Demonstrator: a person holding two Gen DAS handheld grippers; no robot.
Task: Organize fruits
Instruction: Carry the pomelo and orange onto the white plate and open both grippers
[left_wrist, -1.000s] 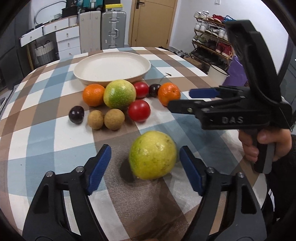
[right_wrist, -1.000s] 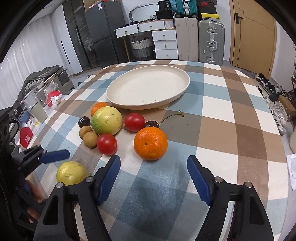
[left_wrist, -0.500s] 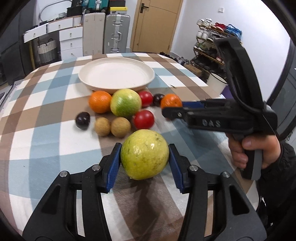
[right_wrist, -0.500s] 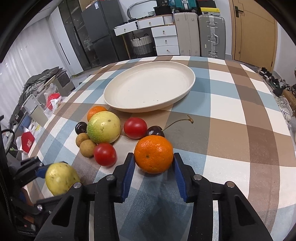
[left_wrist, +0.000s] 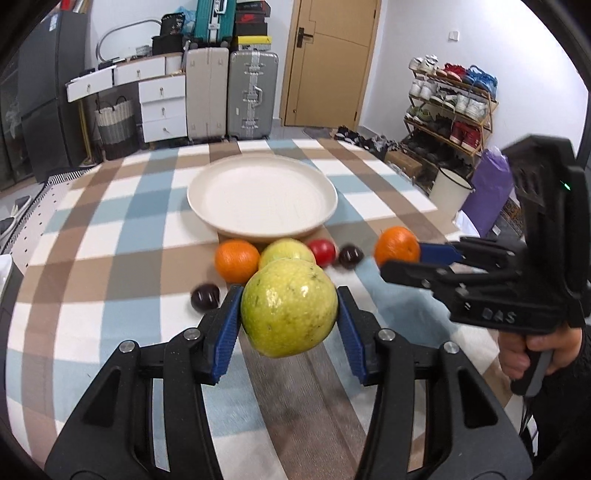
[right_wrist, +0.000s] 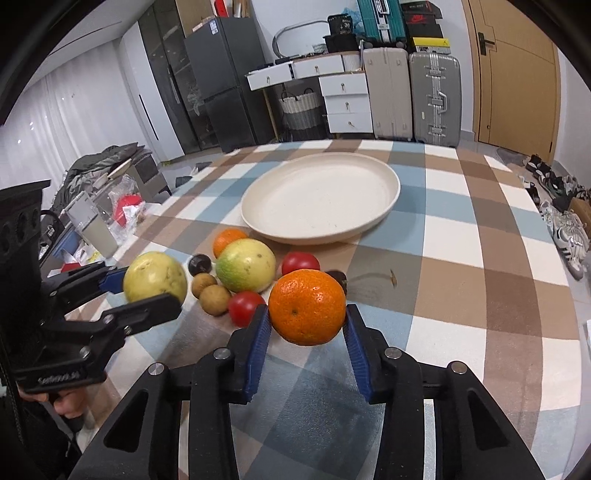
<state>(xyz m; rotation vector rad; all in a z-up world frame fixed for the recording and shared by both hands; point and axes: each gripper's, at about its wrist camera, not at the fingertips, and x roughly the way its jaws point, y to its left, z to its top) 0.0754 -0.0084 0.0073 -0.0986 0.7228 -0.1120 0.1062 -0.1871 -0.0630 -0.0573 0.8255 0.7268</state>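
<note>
Two fruits are off the table at once, one in each gripper. The left gripper (left_wrist: 290, 325) has just closed its blue fingers (left_wrist: 226, 334) onto the sides of a yellow-green guava (left_wrist: 289, 307), which fills the lower middle of the left wrist view, held across its widest part so it cannot roll out. The right gripper (right_wrist: 306, 334) is clamped the same way on an orange (right_wrist: 307, 307), low in the centre of its own view, its fingers narrowed to the fruit's width. Both point toward the cream plate (right_wrist: 384, 206), which sits in the middle of the checked table (right_wrist: 498, 295) and holds nothing yet, so the sorting seems barely begun. The remaining fruit lies in a loose cluster just in front of the plate: a second guava (right_wrist: 245, 265), another orange (right_wrist: 228, 238), two tomatoes (right_wrist: 300, 261), two small brown fruits (right_wrist: 214, 294) and dark plums (right_wrist: 200, 263). Lifting two at a time likely saves a trip to the plate.
</note>
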